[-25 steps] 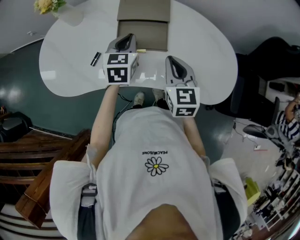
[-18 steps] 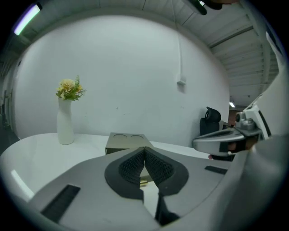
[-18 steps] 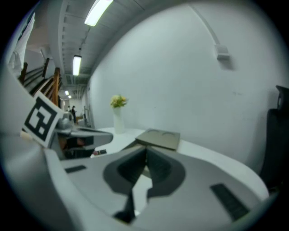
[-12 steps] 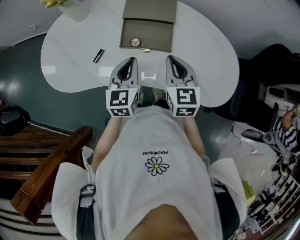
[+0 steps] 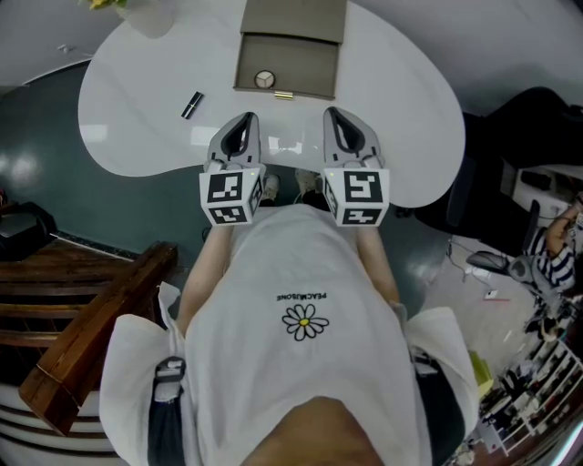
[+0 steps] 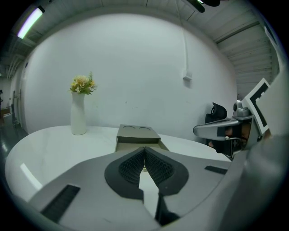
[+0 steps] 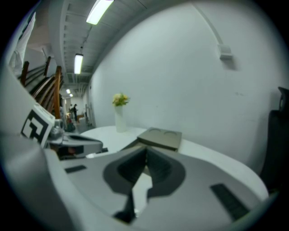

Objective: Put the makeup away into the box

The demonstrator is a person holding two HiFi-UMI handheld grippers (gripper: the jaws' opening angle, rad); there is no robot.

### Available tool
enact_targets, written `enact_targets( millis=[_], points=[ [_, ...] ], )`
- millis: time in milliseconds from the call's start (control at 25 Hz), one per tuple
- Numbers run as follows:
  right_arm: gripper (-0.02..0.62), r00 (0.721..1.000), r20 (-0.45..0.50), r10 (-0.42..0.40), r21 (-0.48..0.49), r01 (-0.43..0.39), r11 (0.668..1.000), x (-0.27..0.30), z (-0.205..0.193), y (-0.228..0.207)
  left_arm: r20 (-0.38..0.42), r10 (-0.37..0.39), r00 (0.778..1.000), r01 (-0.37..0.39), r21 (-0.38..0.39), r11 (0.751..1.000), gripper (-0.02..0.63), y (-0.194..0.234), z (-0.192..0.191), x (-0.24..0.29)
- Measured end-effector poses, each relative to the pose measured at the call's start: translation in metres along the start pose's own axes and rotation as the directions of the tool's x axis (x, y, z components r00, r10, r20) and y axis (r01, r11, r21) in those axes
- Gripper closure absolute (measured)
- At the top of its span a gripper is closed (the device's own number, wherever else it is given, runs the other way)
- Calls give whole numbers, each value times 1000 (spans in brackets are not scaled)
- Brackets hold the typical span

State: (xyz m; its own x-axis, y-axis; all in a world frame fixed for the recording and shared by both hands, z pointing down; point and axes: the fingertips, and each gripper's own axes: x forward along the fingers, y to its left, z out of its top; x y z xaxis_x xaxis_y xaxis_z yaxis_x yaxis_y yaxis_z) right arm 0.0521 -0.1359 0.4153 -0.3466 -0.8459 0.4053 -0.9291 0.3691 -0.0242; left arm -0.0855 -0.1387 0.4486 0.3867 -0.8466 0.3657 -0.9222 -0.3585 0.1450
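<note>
The open tan box point(image 5: 314, 64) lies at the far middle of the white table point(image 5: 401, 100), its lid point(image 5: 293, 16) behind it. A round compact point(image 5: 264, 80) rests in the box's near left corner. A small gold stick point(image 5: 283, 95) lies along the box's front edge. A black tube point(image 5: 191, 106) lies on the table to the left. My left gripper point(image 5: 248, 118) and right gripper point(image 5: 332, 114) hover side by side over the table's near edge, short of the box, both shut and empty. The box point(image 6: 137, 134) shows just beyond the closed left pads point(image 6: 135, 164), and the box point(image 7: 160, 137) also lies ahead in the right gripper view.
A white vase with flowers point(image 6: 79, 115) stands at the table's far left, also seen as the vase point(image 7: 119, 118) in the right gripper view. A white wall backs the table. Wooden steps point(image 5: 64, 300) lie on the floor at the left, dark chairs point(image 5: 519, 136) at the right.
My left gripper has drawn back from the box's front to the table's near edge, level with the right one. The round compact now shows in the box. The right gripper has stayed put.
</note>
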Motion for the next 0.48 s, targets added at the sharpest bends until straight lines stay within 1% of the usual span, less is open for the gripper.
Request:
enact_targets(
  millis=[160, 320, 480],
  points=[
    [566, 1000, -6, 3, 5, -3, 1000, 1, -3, 2, 5, 13, 1000, -13, -19, 1000, 584, 6, -1, -1],
    [566, 1000, -14, 11, 15, -10, 1000, 1, -6, 5, -2, 31, 1000, -31, -9, 999, 584, 18, -1, 0],
    [566, 999, -25, 22, 7, -22, 1000, 0, -10, 12, -6, 66, 998, -66, 0, 998, 584, 37, 2, 1]
  ],
)
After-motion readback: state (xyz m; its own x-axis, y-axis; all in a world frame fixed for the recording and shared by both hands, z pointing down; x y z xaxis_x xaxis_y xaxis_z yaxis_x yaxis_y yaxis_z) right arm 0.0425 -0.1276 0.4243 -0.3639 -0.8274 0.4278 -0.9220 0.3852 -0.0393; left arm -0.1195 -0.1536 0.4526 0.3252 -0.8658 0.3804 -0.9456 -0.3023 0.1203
